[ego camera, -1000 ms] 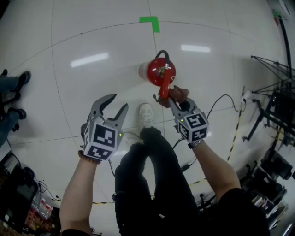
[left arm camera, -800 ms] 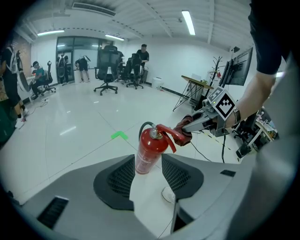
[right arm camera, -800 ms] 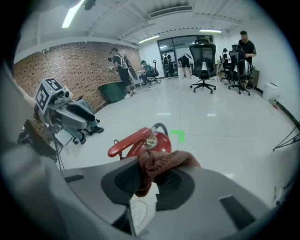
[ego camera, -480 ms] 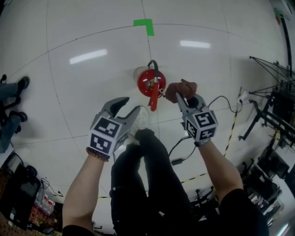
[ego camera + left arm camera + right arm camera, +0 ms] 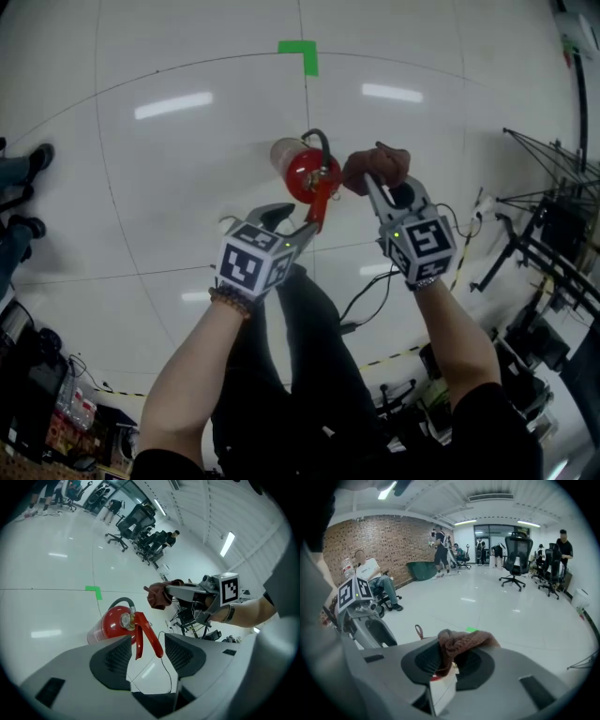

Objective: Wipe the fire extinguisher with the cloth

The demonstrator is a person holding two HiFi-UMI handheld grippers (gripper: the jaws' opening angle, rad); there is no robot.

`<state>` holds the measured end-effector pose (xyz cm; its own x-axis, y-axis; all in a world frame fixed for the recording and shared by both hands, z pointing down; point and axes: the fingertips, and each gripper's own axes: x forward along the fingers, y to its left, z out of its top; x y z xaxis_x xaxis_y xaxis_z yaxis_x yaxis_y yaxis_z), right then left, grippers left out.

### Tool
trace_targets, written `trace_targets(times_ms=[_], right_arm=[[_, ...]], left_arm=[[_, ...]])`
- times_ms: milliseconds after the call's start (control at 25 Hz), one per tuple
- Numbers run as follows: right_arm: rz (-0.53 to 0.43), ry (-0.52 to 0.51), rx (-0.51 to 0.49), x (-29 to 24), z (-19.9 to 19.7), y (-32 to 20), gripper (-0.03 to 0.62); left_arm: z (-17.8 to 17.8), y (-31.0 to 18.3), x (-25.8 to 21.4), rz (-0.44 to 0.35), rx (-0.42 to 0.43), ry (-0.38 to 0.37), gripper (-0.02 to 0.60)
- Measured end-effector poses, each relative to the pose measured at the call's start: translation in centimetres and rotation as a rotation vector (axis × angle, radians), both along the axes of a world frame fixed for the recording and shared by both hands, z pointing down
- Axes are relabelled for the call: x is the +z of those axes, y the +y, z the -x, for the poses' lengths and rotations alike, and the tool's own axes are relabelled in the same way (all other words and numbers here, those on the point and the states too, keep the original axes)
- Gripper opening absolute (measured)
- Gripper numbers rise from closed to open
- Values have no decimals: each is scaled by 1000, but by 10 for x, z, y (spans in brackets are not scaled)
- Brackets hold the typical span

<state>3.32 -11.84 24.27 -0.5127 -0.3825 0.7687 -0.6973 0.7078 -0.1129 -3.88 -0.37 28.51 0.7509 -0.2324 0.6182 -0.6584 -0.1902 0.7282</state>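
Extinguisher point(image 5: 298, 171) on floor point(image 5: 141, 187). Left gripper point(image 5: 289, 223) tilted down, jaws just opening wide, lever point(image 5: 320, 199) between, unpressed. Right gripper point(image 5: 377, 186) pinches cloth point(image 5: 377, 166).

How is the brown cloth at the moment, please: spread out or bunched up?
Bunched up: the cloth is a crumpled wad clamped between the right gripper's jaws.

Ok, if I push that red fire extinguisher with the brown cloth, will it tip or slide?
The red metal fire extinguisher looks rigid and probably heavy, so light wiping shouldn't move it. It stands upright on the glossy white floor, so a hard push up high might slide or tip it.
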Motion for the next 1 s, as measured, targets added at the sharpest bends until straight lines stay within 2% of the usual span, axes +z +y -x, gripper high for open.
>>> trace_targets(times_ms=[120,240,680,840,1000], right_arm=[[-26,11,-86,-10,29,-5,78],[-33,21,-142,-19,56,-4,78],[12,114,-192,-16,104,28,78],[1,155,-124,-8,117,41,78],[-27,190,8,-6,119,51,78]], left_arm=[[3,8,-3,-13,10,-2,218],[22,14,-9,-52,31,-39,218],[102,3,-30,-155,77,-244,218],[128,-7,-26,-207,105,-290,218],[136,-16,-26,-296,195,-298,218]])
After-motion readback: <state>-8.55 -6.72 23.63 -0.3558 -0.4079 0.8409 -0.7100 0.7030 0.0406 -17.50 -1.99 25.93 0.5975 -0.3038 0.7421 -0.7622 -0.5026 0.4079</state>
